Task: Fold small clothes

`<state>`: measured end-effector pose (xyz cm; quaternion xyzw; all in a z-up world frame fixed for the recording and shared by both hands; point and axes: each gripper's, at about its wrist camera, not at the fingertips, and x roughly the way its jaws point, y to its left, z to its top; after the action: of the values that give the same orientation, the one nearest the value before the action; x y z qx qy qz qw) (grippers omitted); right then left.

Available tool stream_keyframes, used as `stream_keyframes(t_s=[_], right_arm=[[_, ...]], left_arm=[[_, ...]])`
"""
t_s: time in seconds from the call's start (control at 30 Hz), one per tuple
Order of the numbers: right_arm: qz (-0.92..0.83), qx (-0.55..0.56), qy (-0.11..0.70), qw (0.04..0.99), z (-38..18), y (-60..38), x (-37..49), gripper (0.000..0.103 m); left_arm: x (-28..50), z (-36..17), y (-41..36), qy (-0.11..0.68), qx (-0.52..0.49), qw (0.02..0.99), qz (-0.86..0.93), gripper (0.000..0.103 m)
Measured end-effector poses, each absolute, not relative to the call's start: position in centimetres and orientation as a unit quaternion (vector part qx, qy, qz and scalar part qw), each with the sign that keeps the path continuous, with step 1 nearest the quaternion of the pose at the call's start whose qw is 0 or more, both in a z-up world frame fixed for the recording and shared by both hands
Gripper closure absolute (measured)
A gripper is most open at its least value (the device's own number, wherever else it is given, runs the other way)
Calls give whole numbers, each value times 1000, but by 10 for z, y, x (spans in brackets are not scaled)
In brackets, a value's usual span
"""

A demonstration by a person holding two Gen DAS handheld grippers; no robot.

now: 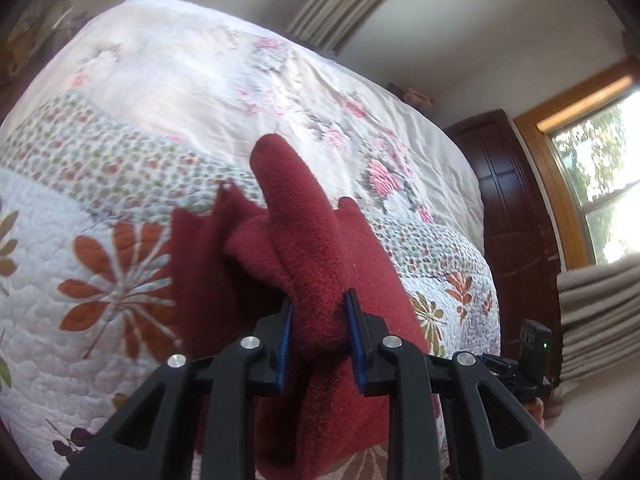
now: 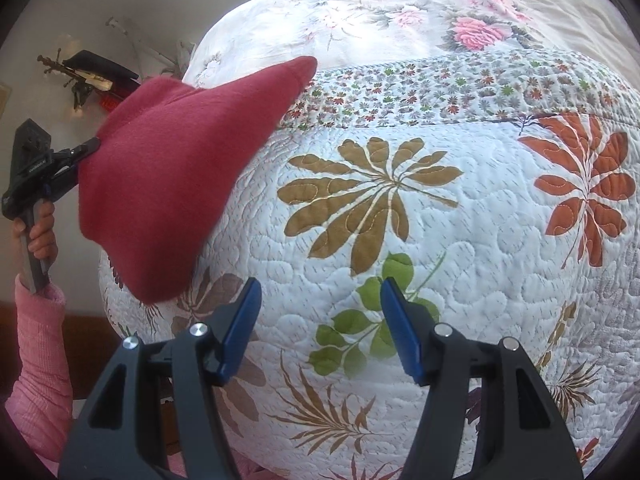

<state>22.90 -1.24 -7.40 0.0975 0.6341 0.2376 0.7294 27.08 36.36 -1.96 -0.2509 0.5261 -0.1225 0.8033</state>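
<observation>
Blue-padded, my left gripper point(image 1: 320, 300) is clenched on the red fleece garment point(image 1: 312, 248), bunched fabric filling the gap and rising ahead of it above the quilt point(image 1: 80, 320). Only my right wrist view shows that garment point(image 2: 168, 176) hanging off to its left, clear of the bed, with my left hand point(image 2: 38, 232) on the handle. My right gripper point(image 2: 320, 292) is spread wide, holding nothing, over the quilt's green leaf point(image 2: 360, 328).

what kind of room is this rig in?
Most likely a home bedroom. A bed covered by a floral quilt fills both views, with a dark wooden wardrobe and a curtained window beside it. The left gripper holds a dark red fleece garment over the bed.
</observation>
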Motion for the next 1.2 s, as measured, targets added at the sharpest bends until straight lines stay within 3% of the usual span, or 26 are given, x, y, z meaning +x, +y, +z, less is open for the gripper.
stream_keyframes(t_s=[0.4,0.5,0.57,0.67,0.73,1.0,1.03,1.07,1.1,1.13,1.17,1.2], right_arm=[[251,88,636,724,-71,15,229,40],[265,90,633,722,-65,28,227,40],[280,102,630,717,-61,36,227,38],[304,121,626,708,-56,49,228,38],[312,119,625,706,-55,59,227,38],[328,124,628,694,-55,91,230,38],[326,122,628,696,-54,92,230,37],[323,122,627,698,-54,94,230,37],[321,122,627,699,-53,95,230,37],[319,123,626,701,-53,94,230,37],[316,124,627,701,-53,94,231,37],[314,126,627,702,-52,93,231,37]], left_arm=[[257,-107,398,577,-230,782,-59,75],[252,-103,395,567,-225,791,-49,66],[246,-94,397,564,-225,794,-31,45],[228,-79,401,555,-236,797,-35,34],[212,-75,402,553,-256,791,-46,30],[166,-79,387,560,-296,769,-87,30],[165,-82,383,563,-294,766,-95,32],[167,-86,381,567,-292,764,-98,40],[170,-91,378,573,-285,762,-98,52],[171,-96,375,579,-278,761,-97,76],[173,-100,373,583,-276,758,-99,91],[174,-103,372,585,-278,755,-102,93]])
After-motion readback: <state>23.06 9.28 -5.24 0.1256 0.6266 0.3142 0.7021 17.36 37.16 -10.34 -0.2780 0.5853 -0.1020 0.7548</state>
